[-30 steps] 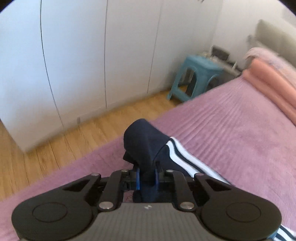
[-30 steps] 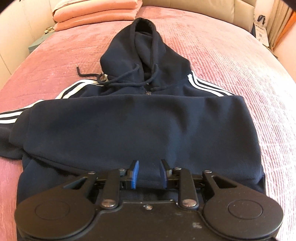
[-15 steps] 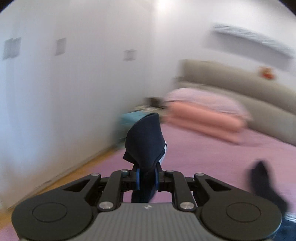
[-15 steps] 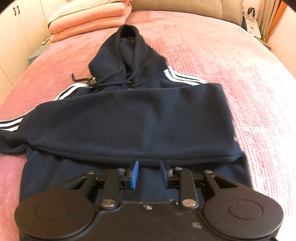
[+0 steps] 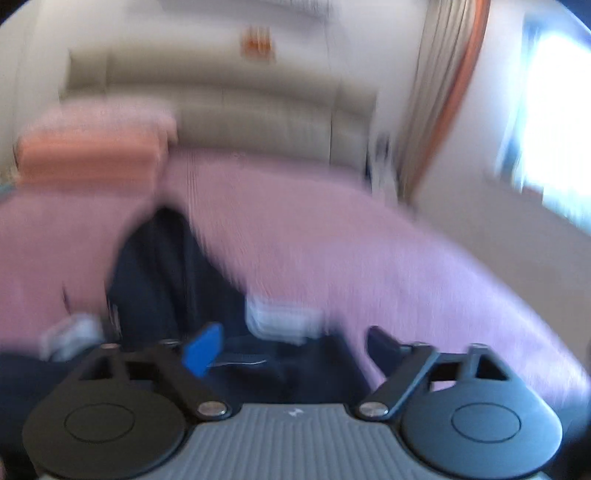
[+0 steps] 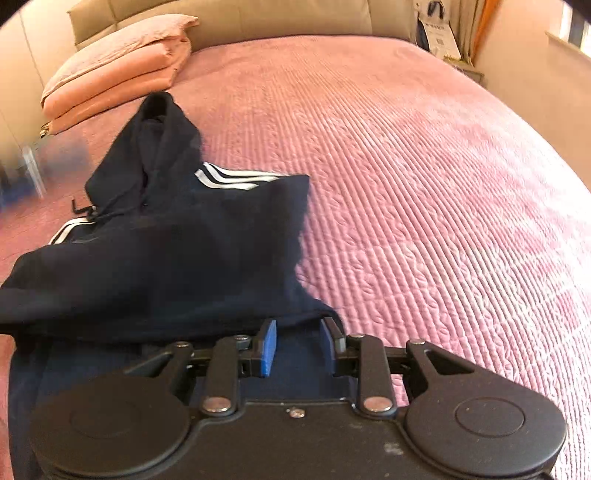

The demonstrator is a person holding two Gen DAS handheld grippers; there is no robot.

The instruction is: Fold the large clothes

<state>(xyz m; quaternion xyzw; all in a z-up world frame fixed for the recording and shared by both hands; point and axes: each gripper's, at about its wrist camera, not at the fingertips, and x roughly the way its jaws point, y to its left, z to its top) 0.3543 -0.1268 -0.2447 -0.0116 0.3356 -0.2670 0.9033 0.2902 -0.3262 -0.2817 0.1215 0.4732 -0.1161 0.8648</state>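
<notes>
A navy hoodie (image 6: 177, 258) with white sleeve stripes lies on the pink bed (image 6: 424, 184), hood toward the pillows, its right sleeve folded across the body. My right gripper (image 6: 297, 347) is open and empty over the hoodie's lower hem. In the blurred left wrist view my left gripper (image 5: 291, 350) is wide open and empty above the hoodie (image 5: 166, 280), whose white stripes show just ahead of the fingers.
Stacked peach pillows (image 6: 118, 74) and a beige headboard (image 6: 240, 18) stand at the head of the bed. A curtain and bright window (image 5: 554, 147) are on the right. A bag hangs at the far right corner (image 6: 436, 29).
My left gripper has swung round from the wardrobe side to face the headboard and has opened, letting go of the navy sleeve. My right gripper has shifted right along the hem, still open.
</notes>
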